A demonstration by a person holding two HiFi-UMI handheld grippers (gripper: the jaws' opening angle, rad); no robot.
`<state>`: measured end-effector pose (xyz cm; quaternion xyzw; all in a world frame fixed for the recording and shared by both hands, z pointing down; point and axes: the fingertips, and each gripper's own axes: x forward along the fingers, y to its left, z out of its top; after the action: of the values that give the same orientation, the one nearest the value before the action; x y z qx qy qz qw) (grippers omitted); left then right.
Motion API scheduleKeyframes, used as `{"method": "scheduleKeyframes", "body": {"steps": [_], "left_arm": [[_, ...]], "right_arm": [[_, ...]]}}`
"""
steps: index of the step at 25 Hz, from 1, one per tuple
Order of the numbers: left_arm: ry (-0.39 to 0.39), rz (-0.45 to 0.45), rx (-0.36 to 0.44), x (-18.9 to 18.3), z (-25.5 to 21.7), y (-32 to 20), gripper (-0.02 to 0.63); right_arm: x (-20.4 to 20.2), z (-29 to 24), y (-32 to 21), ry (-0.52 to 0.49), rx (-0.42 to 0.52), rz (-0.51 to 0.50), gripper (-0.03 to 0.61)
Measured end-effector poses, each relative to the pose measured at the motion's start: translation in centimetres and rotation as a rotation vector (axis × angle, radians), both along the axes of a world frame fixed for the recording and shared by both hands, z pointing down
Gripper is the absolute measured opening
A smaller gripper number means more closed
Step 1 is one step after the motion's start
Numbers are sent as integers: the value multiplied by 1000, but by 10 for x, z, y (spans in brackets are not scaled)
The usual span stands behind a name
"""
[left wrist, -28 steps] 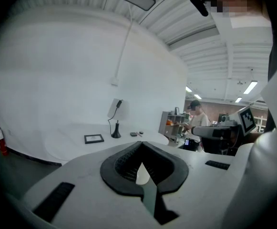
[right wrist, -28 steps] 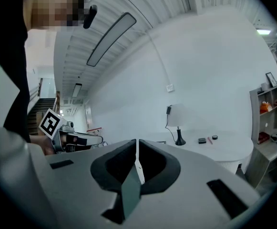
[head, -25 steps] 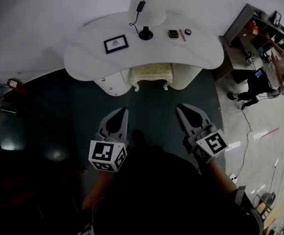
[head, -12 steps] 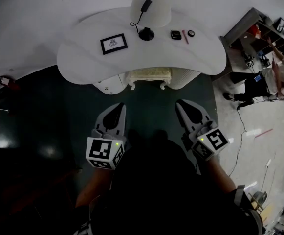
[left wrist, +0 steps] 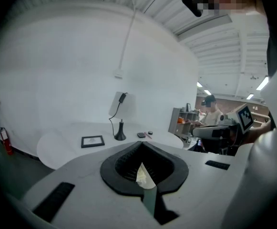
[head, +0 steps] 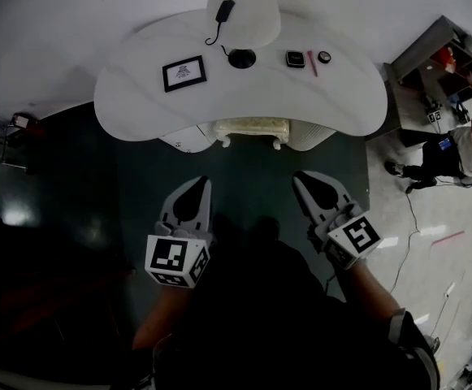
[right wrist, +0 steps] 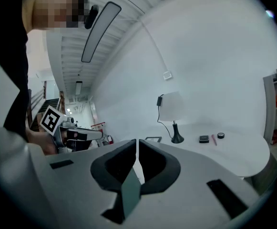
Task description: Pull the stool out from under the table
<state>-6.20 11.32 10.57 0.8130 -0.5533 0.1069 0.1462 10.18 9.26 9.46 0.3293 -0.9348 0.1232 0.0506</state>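
A cream cushioned stool with white legs sits tucked under the front edge of a curved white table; only its front part shows. My left gripper hovers over the dark floor a little short of the stool, to its left, shut and empty. My right gripper hangs level with it to the stool's right, also shut with nothing held. In the left gripper view the left gripper points at the table top. In the right gripper view the right gripper points the same way.
On the table stand a white-shaded lamp with a black base, a framed picture, a small black box, a pink pen and a round black item. A shelf unit and a person are at the right.
The view has shifted slightly; both grippers keep much the same place before the stool, and both stay shut.
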Motion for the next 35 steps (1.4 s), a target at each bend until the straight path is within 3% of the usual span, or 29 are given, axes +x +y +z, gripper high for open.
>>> {"method": "scheduleKeyframes", "body": {"steps": [7,12,17,23,35], "left_arm": [[22,-18,-33,1,39,-15,12],[-13,23,-4,-10,72,-34,12],[31,30,7,-24,120,-67,12],[-5,4,36,-41,215,-111,12],[-59,71,105,-46,391,-171,14]], "right_arm": [[6,32,-23,17,-11,-8,20],[-5,57,-41,22,20,9,20],[-21,104,-67,26,39,-14,18],[-31,189,-111,17,36,-27,20],[-21,368,-172,53,111,-12,20]]}}
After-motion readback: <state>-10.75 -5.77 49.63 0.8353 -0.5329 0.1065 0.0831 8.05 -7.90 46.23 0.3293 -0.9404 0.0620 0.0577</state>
